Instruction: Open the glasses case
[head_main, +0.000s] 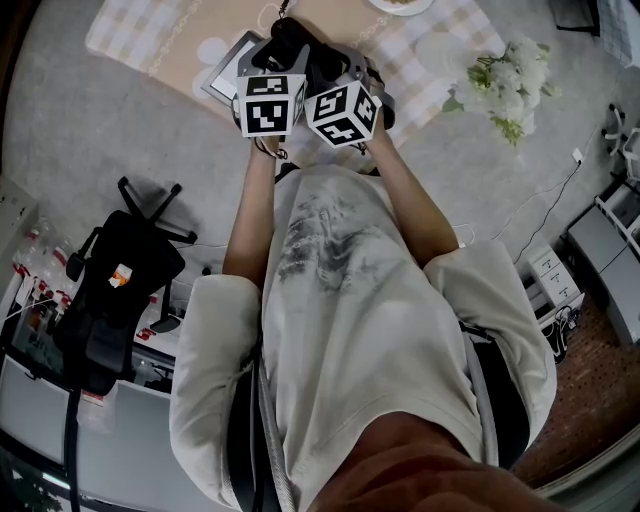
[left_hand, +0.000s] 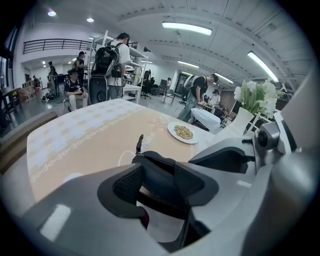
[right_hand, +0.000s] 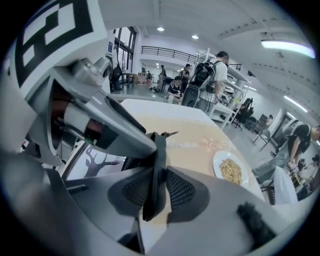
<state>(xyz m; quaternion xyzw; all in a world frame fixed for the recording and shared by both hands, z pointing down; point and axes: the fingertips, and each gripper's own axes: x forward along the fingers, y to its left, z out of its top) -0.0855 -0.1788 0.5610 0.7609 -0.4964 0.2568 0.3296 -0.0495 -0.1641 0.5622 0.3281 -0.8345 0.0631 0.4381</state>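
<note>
The black glasses case (left_hand: 155, 167) is held up just over the checked table (left_hand: 90, 135), at twelve o'clock from the person. The right gripper (right_hand: 155, 192) has narrow jaws clamped on its thin lid (right_hand: 156, 165), which stands on edge between the pads. The left gripper (left_hand: 157, 189) has wide jaws with the case body between them, and I see no pad pressing it. A plate of food (left_hand: 183, 133) lies at one o'clock of the case, and white flowers (head_main: 510, 75) at three o'clock.

left gripper (left_hand: 157, 186) spread wide, right gripper (right_hand: 156, 192) clamped narrow.
</note>
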